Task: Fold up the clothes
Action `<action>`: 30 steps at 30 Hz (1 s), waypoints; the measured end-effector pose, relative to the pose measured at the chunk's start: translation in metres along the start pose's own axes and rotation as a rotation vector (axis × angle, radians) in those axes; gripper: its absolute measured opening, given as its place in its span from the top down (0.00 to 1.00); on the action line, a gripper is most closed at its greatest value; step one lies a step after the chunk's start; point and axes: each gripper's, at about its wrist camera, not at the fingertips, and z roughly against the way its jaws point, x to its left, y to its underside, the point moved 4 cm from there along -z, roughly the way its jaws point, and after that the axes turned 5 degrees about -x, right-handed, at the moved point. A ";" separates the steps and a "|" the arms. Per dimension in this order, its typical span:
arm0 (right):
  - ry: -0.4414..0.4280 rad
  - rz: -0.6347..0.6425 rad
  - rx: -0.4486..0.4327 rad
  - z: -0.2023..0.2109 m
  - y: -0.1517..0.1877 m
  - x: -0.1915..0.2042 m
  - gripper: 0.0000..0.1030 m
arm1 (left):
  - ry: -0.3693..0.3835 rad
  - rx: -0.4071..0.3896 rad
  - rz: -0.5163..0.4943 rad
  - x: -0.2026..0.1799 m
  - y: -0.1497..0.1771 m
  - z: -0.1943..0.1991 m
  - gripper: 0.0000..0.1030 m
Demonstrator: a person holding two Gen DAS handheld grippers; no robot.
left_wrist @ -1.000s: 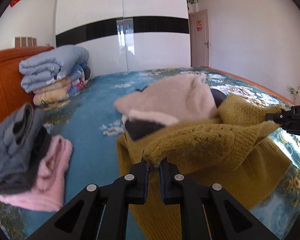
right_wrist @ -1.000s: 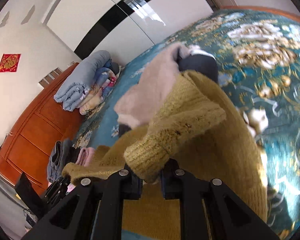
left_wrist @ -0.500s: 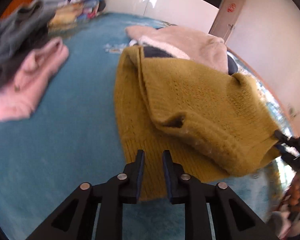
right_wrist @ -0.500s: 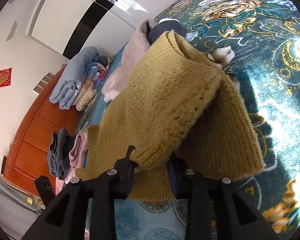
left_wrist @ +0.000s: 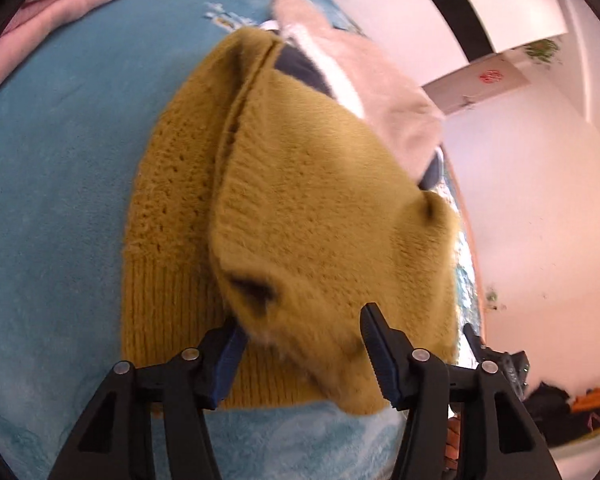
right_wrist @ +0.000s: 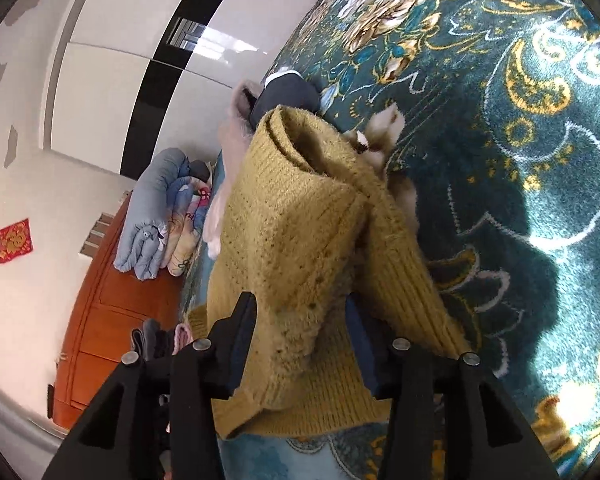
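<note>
Nearest the left wrist camera, the left gripper (left_wrist: 304, 344) stands with its jaws spread wide, released, and a loose fold of the mustard-yellow knitted sweater (left_wrist: 300, 208) sags between the blue-lined fingers (left_wrist: 230, 354) without being pinched. In the right wrist view the right gripper (right_wrist: 300, 336) is likewise spread apart, a fuzzy cuff end of the same sweater (right_wrist: 300, 248) hanging in the gap between its two fingers; it looks let go rather than clamped.

The sweater lies on the bed, folded over itself into a thick double layer, its ribbed hem toward the cameras. It rests on a teal plush bedspread with gold and white flower pattern (right_wrist: 500, 128). Just beyond the sweater, touching its far edge, sits a pale pink fluffy garment with a dark navy lining (left_wrist: 356, 64).

Farther off on the left lies a folded pink garment (left_wrist: 52, 12). At the head of the bed a stack of folded quilts, grey-blue on top (right_wrist: 156, 216), leans near an orange-brown wooden headboard (right_wrist: 100, 320). Behind stands a white wardrobe with a black band (right_wrist: 148, 80).
</note>
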 end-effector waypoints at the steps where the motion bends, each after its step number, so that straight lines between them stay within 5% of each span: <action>1: -0.008 -0.013 0.002 -0.004 -0.003 0.001 0.54 | -0.005 -0.005 0.015 0.000 -0.002 0.000 0.60; 4: -0.025 -0.049 0.011 -0.016 -0.010 0.004 0.61 | 0.038 -0.025 0.040 -0.006 -0.009 0.010 0.85; 5: -0.021 -0.055 0.018 -0.019 -0.011 0.005 0.71 | 0.056 -0.032 0.047 -0.008 -0.011 0.014 0.88; 6: -0.014 -0.053 0.023 -0.020 -0.012 0.008 0.91 | 0.074 -0.039 0.054 -0.010 -0.014 0.019 0.88; 10: -0.105 -0.001 -0.026 0.004 -0.022 0.040 0.91 | 0.204 -0.081 0.065 -0.030 -0.028 0.047 0.89; 15: -0.281 0.103 -0.123 0.055 -0.045 0.107 0.91 | 0.357 -0.179 -0.038 -0.082 -0.063 0.104 0.89; 18: -0.271 0.162 -0.115 0.048 -0.071 0.141 0.91 | 0.338 -0.179 -0.076 -0.103 -0.103 0.103 0.89; 22: -0.141 0.198 -0.074 -0.001 -0.120 0.173 0.91 | 0.242 -0.170 -0.084 -0.128 -0.175 0.068 0.89; 24: -0.095 0.208 -0.080 -0.021 -0.146 0.190 0.91 | 0.225 -0.226 -0.105 -0.142 -0.208 0.069 0.89; 27: -0.175 0.270 -0.164 -0.018 -0.160 0.220 0.91 | 0.317 -0.327 -0.159 -0.153 -0.215 0.093 0.90; 30: -0.189 0.394 -0.181 -0.012 -0.139 0.222 0.91 | 0.260 -0.343 -0.246 -0.133 -0.193 0.092 0.89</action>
